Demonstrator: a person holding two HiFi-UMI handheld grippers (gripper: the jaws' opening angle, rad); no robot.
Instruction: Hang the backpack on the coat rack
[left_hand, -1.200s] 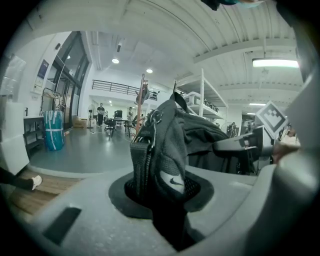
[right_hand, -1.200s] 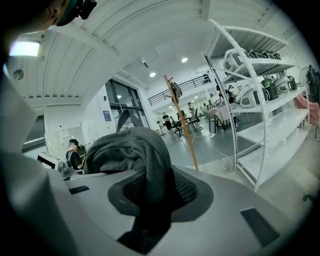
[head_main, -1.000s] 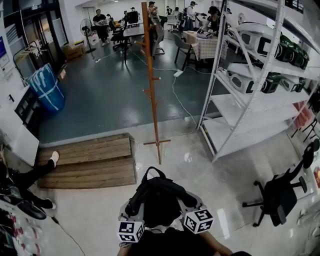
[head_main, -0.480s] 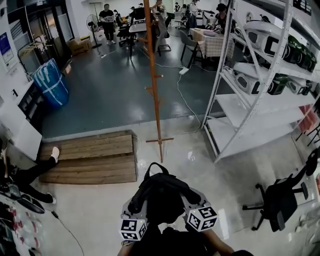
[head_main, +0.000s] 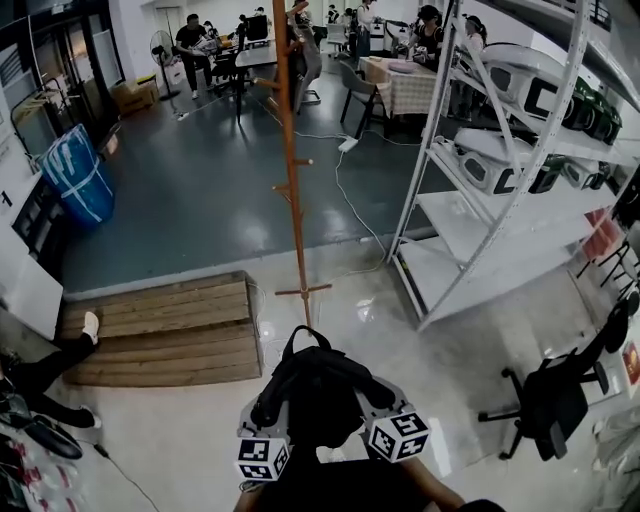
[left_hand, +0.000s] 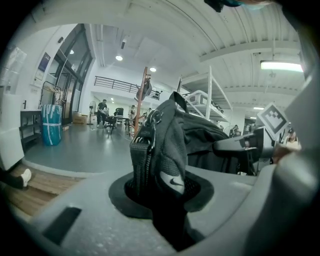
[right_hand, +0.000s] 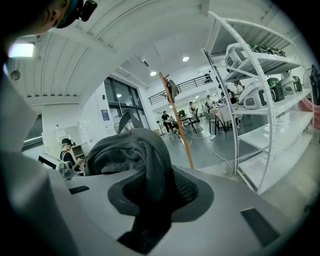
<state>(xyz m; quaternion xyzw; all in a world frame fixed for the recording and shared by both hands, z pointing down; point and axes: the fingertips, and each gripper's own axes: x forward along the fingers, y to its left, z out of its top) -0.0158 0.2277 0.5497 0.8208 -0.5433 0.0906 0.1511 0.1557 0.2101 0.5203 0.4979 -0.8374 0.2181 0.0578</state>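
Head view: one black backpack (head_main: 315, 395) carried low between two grippers, left gripper (head_main: 268, 412) and right gripper (head_main: 383, 400); one wooden coat rack (head_main: 289, 170) stands ahead, apart from it; glossy pale floor (head_main: 400, 330), one wooden pallet (head_main: 160, 330), one white shelving unit (head_main: 500, 190). Left gripper view: jaws clamped on backpack fabric; right gripper view: same deal, jaws pinching the bag.

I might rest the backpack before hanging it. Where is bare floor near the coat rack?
Pale tiled floor lies bare between the black backpack, the white metal shelving and the black office chair. Grey floor left of the wooden coat rack is open as well. Crowded: the wooden pallet beside the rack's foot, a white cable on its right.
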